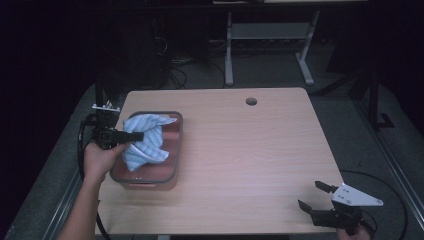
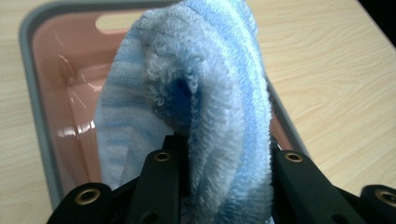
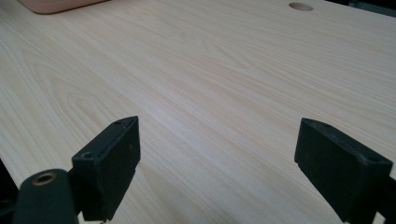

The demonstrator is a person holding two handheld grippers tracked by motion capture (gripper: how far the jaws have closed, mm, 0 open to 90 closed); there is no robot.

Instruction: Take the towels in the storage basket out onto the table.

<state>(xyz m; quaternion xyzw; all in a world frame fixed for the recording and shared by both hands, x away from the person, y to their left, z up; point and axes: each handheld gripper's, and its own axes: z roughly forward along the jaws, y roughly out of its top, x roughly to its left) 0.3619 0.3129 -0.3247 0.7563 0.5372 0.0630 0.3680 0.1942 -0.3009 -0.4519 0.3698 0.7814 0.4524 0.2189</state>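
A blue and white striped towel [image 1: 145,141] hangs bunched over a pink tub with a grey rim [image 1: 176,150] at the table's left side. My left gripper [image 1: 134,136] is shut on a fold of that towel [image 2: 205,107], its black jaws pressing the terry cloth from both sides just above the tub [image 2: 35,88]. A hand holds this gripper from the left. My right gripper [image 1: 312,195] rests at the table's near right corner, jaws wide apart and nothing between them [image 3: 217,163].
The light wood table [image 1: 250,150] has a round cable hole [image 1: 251,101] near its far edge. Part of the pink tub [image 3: 56,4] shows at the top left of the right gripper view. Desk legs and cables stand on the dark floor beyond.
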